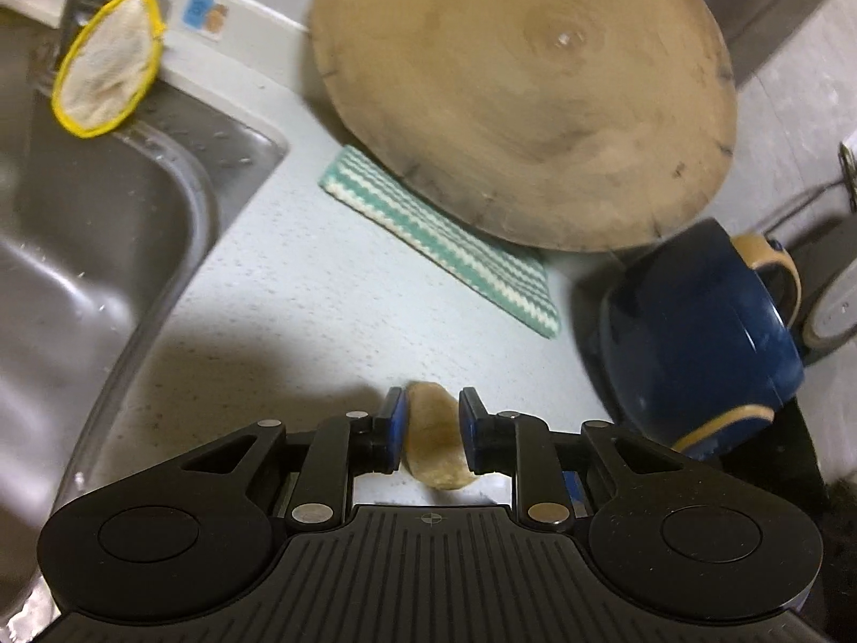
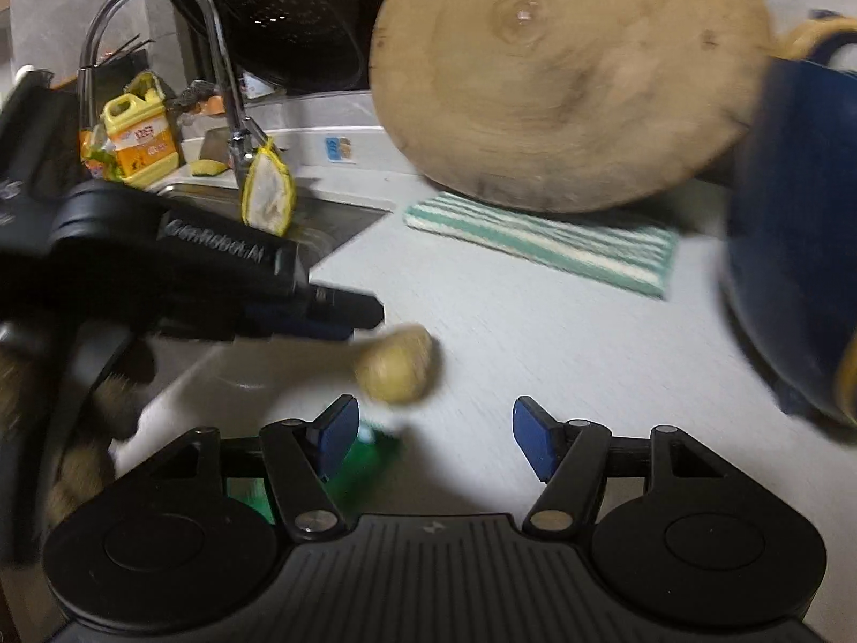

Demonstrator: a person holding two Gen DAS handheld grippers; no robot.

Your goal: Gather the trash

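our left gripper (image 1: 431,431) fingers straddle the tan scrap (image 1: 435,436) without clearly pinching it; right gripper (image 2: 434,439) fingers spread, empty.

Trash = one tan scrap (image 1: 435,436), pale beige-brown, oblong w/ rounded ends, matte, looks like a peel or bit of dough; can't tell which. Lies on the pale speckled countertop (image 1: 300,294), near edge, right of the steel sink (image 1: 91,246), long axis running near-to-far. In right wrist view it (image 2: 397,364) reads as a blurred rounded lump. A green item (image 2: 375,455) sits nearer, mostly hidden, can't ID.
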